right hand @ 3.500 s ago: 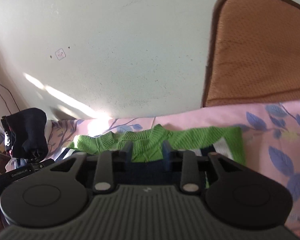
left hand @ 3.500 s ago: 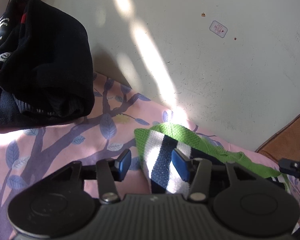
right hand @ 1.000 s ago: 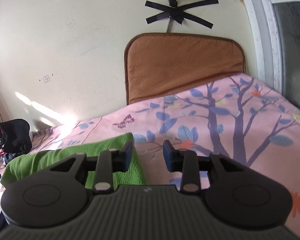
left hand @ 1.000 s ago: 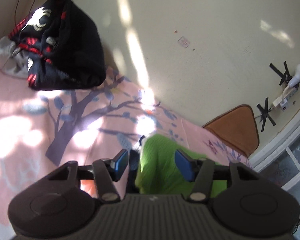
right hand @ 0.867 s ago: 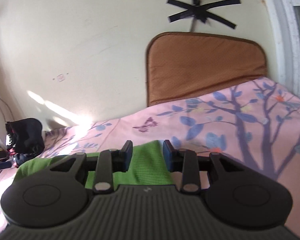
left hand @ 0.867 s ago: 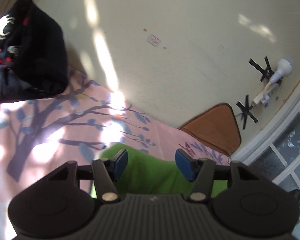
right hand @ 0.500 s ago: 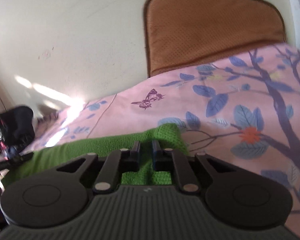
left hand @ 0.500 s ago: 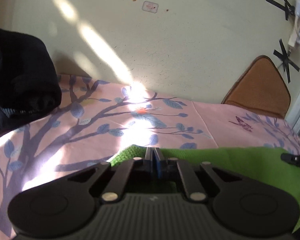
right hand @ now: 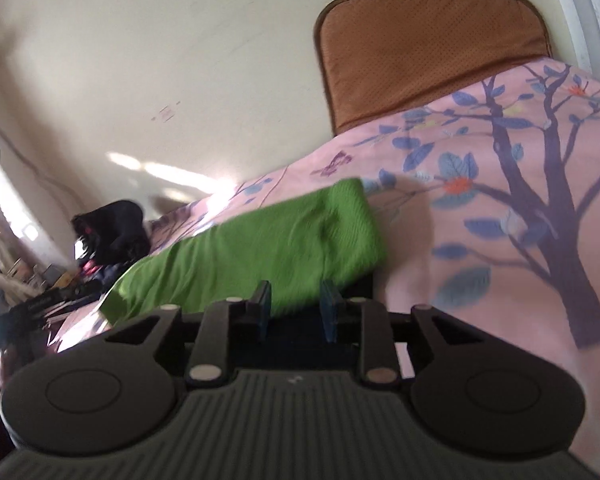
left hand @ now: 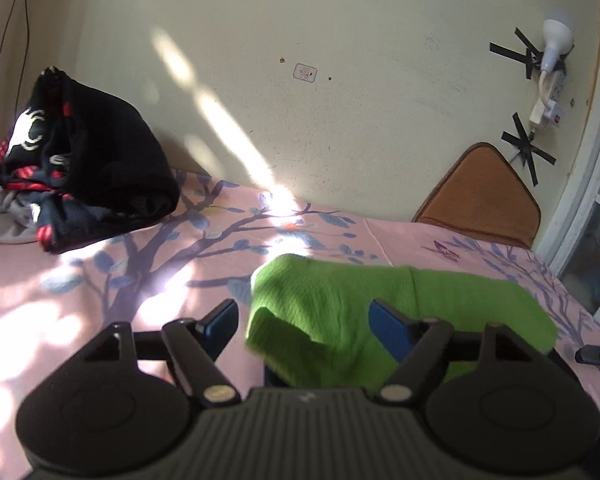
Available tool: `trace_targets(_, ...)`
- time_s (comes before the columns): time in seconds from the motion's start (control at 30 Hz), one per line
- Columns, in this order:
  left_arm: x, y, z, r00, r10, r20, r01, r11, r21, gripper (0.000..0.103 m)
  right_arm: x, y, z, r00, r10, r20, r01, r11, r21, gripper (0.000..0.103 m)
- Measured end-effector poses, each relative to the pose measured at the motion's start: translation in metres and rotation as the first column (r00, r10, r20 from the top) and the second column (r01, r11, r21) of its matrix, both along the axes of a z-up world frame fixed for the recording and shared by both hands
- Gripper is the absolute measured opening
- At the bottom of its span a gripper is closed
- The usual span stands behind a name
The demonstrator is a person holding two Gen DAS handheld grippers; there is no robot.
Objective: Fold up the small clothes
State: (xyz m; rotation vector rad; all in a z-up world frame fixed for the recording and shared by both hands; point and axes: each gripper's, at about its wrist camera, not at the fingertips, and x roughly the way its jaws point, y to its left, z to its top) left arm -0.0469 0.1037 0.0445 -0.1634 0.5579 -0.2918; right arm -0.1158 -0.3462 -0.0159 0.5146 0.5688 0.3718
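- The left gripper (left hand: 306,326) fills the bottom of its view, its blue-padded fingers (left hand: 388,326) spread wide apart and clamping nothing.
- The green knit garment (left hand: 364,308) lies folded on the pink tree-print bedsheet (left hand: 100,280), in the lower centre of the left wrist view; its near edge sits between the spread fingers, but I cannot tell whether either pad touches it.
- The right gripper (right hand: 296,312) also stands parted, the gap narrower, with nothing pinched between the pads.
- In the right wrist view, the same garment (right hand: 260,252) stretches from centre frame toward the lower left, its near edge just above the fingertips.
- A dark strip shows under the garment's near edge in both views; what it is cannot be told.
- A black bundle of clothes (left hand: 84,172) with red and white marks sits at the left of the frame, against the wall.
- A brown cushion (right hand: 428,48) leans on the wall at the upper right of the right wrist view.
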Motion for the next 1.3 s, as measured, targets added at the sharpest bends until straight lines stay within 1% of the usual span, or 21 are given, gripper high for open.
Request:
trace_targets(0.07,-0.030,0.008,-0.002,1.000,0.006,-0.029,-0.005,1.000,0.018,0.074,-0.025,-0.003,-0.008,0.999,0.044,-0.033,-0.043,0.999,0.024,0.031)
trace_targets(0.17,-0.069,0.017,-0.010,0.996,0.017,-0.087,-0.017,1.000,0.007,0.074,-0.059,-0.005,-0.020,0.996,0.047,-0.078,-0.044,0.998,0.051,0.031)
trace_targets(0.23,-0.088,0.021,-0.016,0.990,0.025,-0.136,-0.028,1.000,-0.015,0.074,-0.076,-0.006,-0.024,0.994,0.060,-0.087,-0.052,0.995,0.087,0.030)
trace_targets(0.33,-0.108,0.027,-0.023,0.976,0.026,-0.218,-0.035,0.999,-0.040,0.072,-0.091,-0.001,-0.020,0.992,0.086,-0.088,-0.079,0.994,0.071,0.031)
trace_targets(0.37,-0.112,0.027,-0.025,0.970,0.024,-0.241,-0.032,0.999,-0.029,0.070,-0.094,0.002,-0.020,0.990,0.101,-0.094,-0.096,0.993,0.064,0.031)
trace_targets(0.43,-0.126,0.025,-0.027,0.969,0.027,-0.244,-0.022,0.999,0.024,0.069,-0.098,0.009,-0.021,0.986,0.129,-0.101,-0.124,0.991,0.056,0.031)
trace_targets(0.53,-0.138,0.016,-0.025,0.965,0.013,-0.261,0.008,0.997,0.076,0.065,-0.099,0.018,-0.030,0.976,0.190,-0.103,-0.178,0.977,0.114,0.031)
trace_targets(0.57,-0.142,0.011,-0.025,0.963,-0.003,-0.269,0.029,0.995,0.092,0.056,-0.101,0.023,-0.033,0.971,0.215,-0.101,-0.203,0.972,0.120,0.026)
trace_targets(0.6,-0.145,0.007,-0.023,0.960,-0.020,-0.280,0.053,0.993,0.109,0.043,-0.100,0.028,-0.033,0.969,0.226,-0.097,-0.216,0.971,0.106,0.022)
trace_targets(0.63,-0.147,0.004,-0.022,0.955,-0.043,-0.293,0.082,0.989,0.122,0.035,-0.100,0.032,-0.033,0.968,0.232,-0.094,-0.224,0.971,0.088,0.011)
trace_targets(0.67,-0.148,0.004,-0.021,0.948,-0.070,-0.310,0.109,0.988,0.110,0.021,-0.100,0.034,-0.032,0.969,0.230,-0.086,-0.223,0.971,0.082,0.009)
trace_targets(0.73,-0.148,0.005,-0.019,0.939,-0.086,-0.332,0.123,0.988,0.092,0.017,-0.098,0.032,-0.028,0.974,0.221,-0.054,-0.215,0.971,0.100,0.009)
trace_targets(0.8,-0.145,0.010,-0.019,0.932,-0.091,-0.352,0.116,0.992,0.049,0.010,-0.097,0.028,-0.022,0.977,0.213,-0.014,-0.210,0.971,0.117,0.008)
trace_targets(0.87,-0.140,0.018,-0.016,0.925,-0.128,-0.359,0.112,0.992,-0.063,0.010,-0.095,0.024,-0.011,0.978,0.206,0.039,-0.209,0.970,0.121,0.008)
trace_targets(0.93,-0.134,0.026,-0.009,0.926,-0.166,-0.339,0.107,0.977,-0.184,0.010,-0.089,0.021,-0.002,0.979,0.191,0.078,-0.199,0.973,0.119,0.008)
trace_targets(0.97,-0.130,0.029,-0.003,0.931,-0.176,-0.319,0.101,0.966,-0.237,0.010,-0.083,0.017,0.003,0.979,0.177,0.101,-0.189,0.975,0.121,0.008)
trace_targets(1.03,-0.117,0.035,0.009,0.946,-0.178,-0.272,0.089,0.947,-0.309,0.010,-0.067,0.011,0.012,0.978,0.150,0.143,-0.169,0.976,0.134,0.008)
trace_targets(1.13,-0.088,0.043,0.026,0.963,-0.158,-0.218,0.064,0.920,-0.386,0.010,-0.036,0.002,0.025,0.980,0.089,0.177,-0.117,0.981,0.155,0.007)
trace_targets(1.2,-0.062,0.044,0.035,0.975,-0.130,-0.179,0.048,0.914,-0.402,0.010,-0.007,-0.009,0.031,0.983,0.040,0.178,-0.074,0.979,0.189,0.007)
trace_targets(1.27,-0.029,0.043,0.038,0.980,-0.096,-0.174,0.015,0.910,-0.415,0.010,0.024,-0.015,0.037,0.985,-0.013,0.170,-0.020,0.981,0.195,0.007)
trace_targets(1.3,-0.010,0.042,0.036,0.980,-0.082,-0.183,-0.004,0.905,-0.426,0.010,0.039,-0.017,0.039,0.986,-0.059,0.159,0.028,0.981,0.192,0.006)
